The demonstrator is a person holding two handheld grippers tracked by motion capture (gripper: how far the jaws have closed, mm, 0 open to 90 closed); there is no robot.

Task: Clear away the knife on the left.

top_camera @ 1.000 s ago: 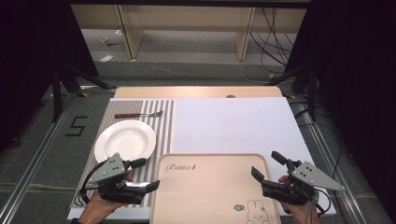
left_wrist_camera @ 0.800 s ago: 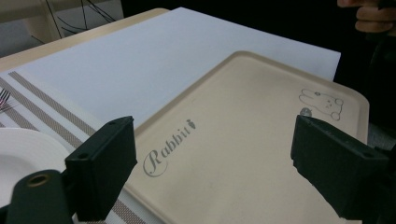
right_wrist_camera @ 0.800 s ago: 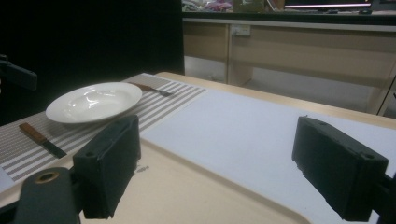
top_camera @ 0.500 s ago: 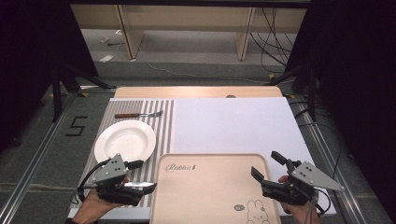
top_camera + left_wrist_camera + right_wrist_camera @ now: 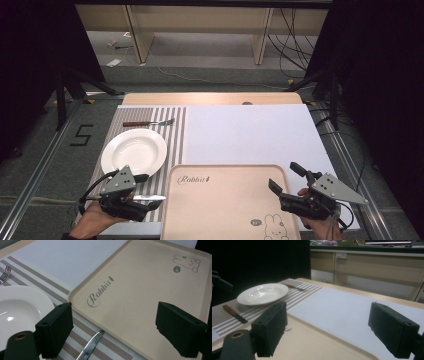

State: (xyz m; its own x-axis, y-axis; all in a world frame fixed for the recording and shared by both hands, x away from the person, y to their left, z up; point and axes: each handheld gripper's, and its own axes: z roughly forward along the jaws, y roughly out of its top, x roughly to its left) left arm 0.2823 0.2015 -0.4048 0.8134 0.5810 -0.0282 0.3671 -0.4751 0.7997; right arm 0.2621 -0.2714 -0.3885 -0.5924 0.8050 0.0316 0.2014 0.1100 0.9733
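High view: the knife [image 5: 146,198] lies in the lower left of the frame on the striped placemat [image 5: 176,131], just beside the left rim of the beige tray [image 5: 227,172]. It sits directly under the left gripper [image 5: 131,209], whose jaws stand wide apart with nothing between them. In the left gripper view the blade pokes up at the bottom centre, between the two black jaws. The white plate [image 5: 133,151] rests just above. At lower right, the right gripper [image 5: 287,181] hovers over the tray's right edge, jaws spread wide, empty. A fork [image 5: 148,122] lies farther up the mat.
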